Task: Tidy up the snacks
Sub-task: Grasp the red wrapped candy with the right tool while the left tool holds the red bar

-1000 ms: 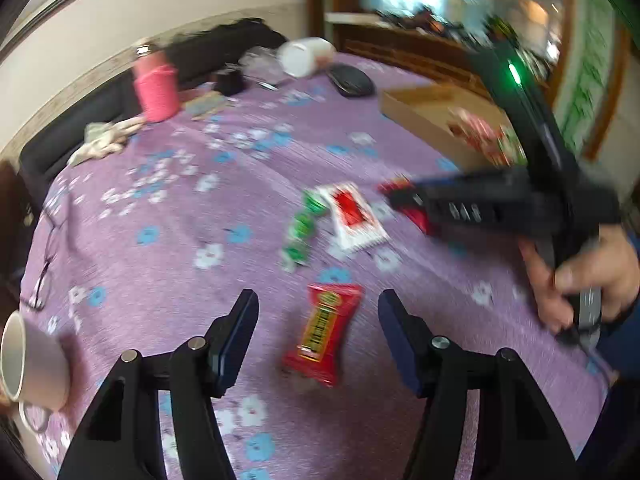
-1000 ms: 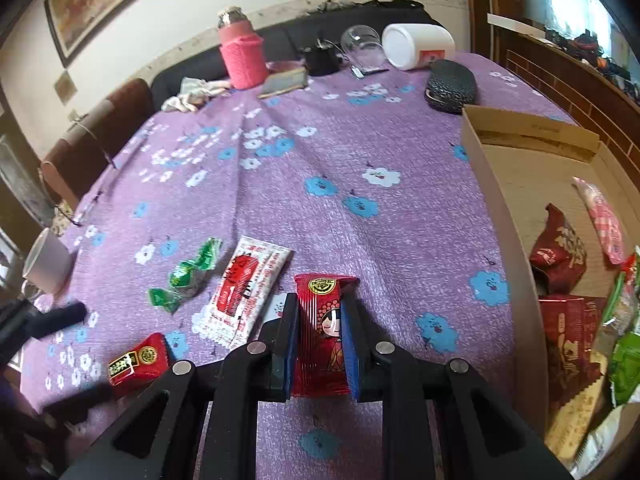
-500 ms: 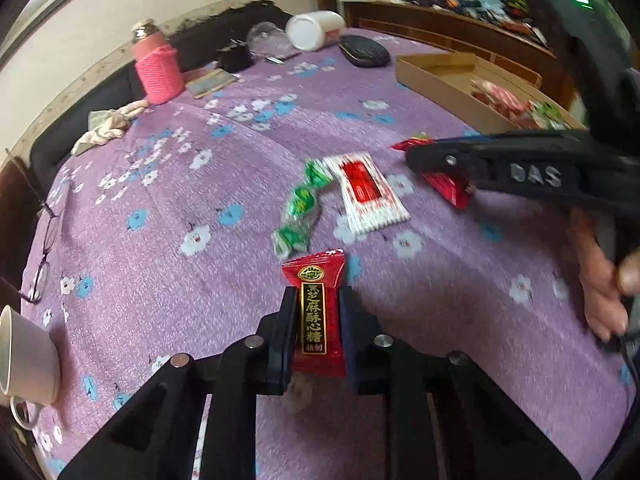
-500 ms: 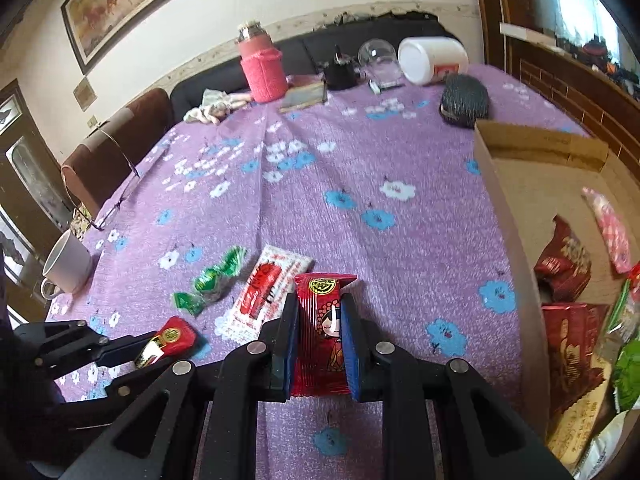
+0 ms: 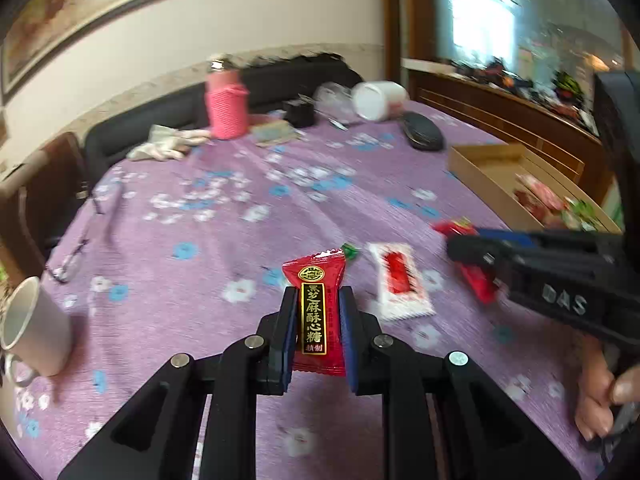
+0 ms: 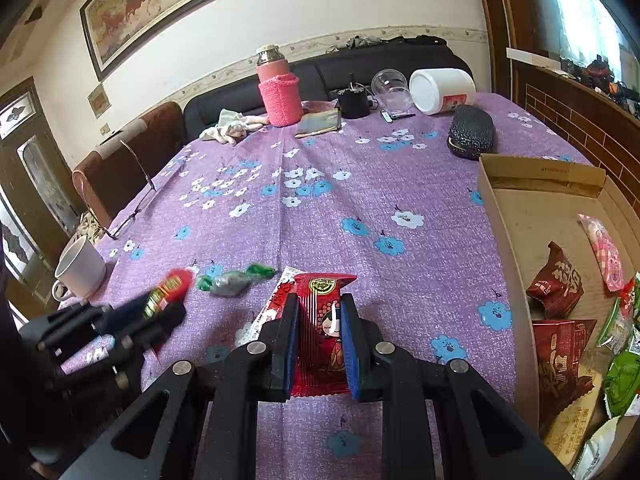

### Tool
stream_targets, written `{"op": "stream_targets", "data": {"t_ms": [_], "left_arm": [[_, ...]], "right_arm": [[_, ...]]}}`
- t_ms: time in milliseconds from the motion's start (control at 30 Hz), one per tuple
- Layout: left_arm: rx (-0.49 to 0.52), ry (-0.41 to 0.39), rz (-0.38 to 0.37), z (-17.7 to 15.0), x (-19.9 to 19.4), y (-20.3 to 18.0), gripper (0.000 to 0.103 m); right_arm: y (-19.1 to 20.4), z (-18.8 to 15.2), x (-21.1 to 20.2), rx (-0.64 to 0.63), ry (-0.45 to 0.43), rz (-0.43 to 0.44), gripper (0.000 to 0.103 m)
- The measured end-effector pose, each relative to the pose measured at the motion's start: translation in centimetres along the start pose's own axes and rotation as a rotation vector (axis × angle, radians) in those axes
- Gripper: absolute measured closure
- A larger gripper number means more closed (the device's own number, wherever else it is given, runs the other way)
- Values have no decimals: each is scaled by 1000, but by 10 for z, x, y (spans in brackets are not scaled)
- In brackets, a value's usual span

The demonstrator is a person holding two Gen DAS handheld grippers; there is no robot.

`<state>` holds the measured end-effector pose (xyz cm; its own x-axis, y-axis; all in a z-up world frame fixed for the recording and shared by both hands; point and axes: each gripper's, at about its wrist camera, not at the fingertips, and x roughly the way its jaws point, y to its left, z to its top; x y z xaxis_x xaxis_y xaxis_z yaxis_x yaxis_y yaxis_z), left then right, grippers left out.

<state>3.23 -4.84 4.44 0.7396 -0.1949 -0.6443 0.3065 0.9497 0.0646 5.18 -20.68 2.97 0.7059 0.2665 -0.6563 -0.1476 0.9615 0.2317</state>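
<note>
My left gripper (image 5: 316,304) is shut on a red candy packet with gold lettering (image 5: 315,300), held above the purple flowered tablecloth (image 5: 224,216). In the right wrist view that same gripper (image 6: 160,304) shows at lower left, blurred, with the candy (image 6: 170,286) in it. My right gripper (image 6: 319,312) is shut on a red snack packet with a cartoon face (image 6: 322,320). On the cloth lie a white-and-red sachet (image 5: 400,280) and a green-wrapped candy (image 6: 234,280). The cardboard box (image 6: 504,240) at the right holds several snack packs.
A white mug (image 6: 80,268) stands at the table's left edge, glasses (image 6: 132,208) behind it. At the far end are a pink flask (image 6: 278,88), a cloth (image 6: 232,126), a black case (image 6: 470,132), a white jar (image 6: 440,90) on its side, and a glass (image 6: 390,86).
My left gripper went from open around the red candy on the cloth to shut on it, and has lifted and tilted it up. The right gripper kept hold of its packet.
</note>
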Motion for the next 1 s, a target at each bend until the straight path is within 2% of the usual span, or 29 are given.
{"op": "stream_targets", "data": {"t_ms": [133, 200, 467, 1000], "left_arm": [[-56, -14, 30, 3, -2, 13, 84], [-61, -34, 71, 4, -5, 16, 84], [-47, -75, 154, 5, -10, 17, 84], [-1, -123, 255, 5, -16, 12, 84]], "right_arm": [[4, -1, -2, -17, -11, 6, 82], [7, -1, -3, -25, -20, 11, 82], [14, -3, -6, -53, -37, 31, 82], [22, -4, -8, -77, -52, 55, 82]]}}
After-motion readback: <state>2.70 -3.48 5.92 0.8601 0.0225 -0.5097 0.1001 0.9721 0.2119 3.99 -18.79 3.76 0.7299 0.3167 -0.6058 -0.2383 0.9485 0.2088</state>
